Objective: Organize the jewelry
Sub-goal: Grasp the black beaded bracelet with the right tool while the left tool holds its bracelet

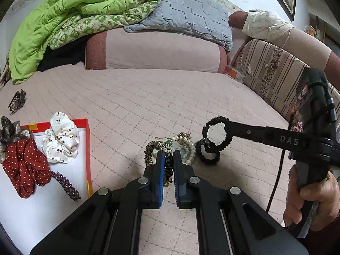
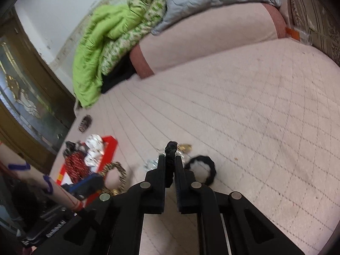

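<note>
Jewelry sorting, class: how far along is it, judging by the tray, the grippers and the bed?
Done: the red dotted scrunchie, white scrunchie and purple braid lie on the tray. In hand: the left gripper holds a leopard-print band; the right gripper holds a black braided band. Left: beads and another black band.

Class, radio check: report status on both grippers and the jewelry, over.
Left hand-held gripper shut on leopard scrunchie. Right hand-held gripper shut on black hair tie. Bead pile on bed.

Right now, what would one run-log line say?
left gripper: shut on leopard-print fabric scrunchie | right gripper: shut on black braided hair tie, lifted | red-rimmed white tray: holds scrunchies
</note>
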A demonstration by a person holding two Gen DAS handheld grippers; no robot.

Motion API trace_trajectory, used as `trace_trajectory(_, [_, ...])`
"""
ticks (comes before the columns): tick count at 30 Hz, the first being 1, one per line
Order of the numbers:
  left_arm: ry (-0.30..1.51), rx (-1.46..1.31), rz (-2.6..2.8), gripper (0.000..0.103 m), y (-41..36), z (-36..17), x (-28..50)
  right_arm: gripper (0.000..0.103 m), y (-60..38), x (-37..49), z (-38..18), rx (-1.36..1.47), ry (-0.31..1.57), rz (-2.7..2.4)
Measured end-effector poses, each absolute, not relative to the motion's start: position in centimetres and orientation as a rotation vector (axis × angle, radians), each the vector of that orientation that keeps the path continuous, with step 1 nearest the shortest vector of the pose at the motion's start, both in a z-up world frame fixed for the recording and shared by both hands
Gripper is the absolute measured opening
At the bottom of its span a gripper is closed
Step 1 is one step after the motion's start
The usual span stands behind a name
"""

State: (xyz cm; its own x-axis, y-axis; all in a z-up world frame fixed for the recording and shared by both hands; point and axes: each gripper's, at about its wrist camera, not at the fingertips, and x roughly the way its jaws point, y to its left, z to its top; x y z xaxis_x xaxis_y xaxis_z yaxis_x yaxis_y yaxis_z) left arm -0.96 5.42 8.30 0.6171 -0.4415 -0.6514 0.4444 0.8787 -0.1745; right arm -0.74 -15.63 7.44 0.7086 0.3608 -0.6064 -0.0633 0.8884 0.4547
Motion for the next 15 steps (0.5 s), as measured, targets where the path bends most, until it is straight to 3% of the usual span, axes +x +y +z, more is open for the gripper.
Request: trace_trajectory(15, [0.701,0.023,-0.496,0.008,5.5,9.9,-1.9,0.008,-13.5,-1.1,9.2,0.391,0.667,0.318])
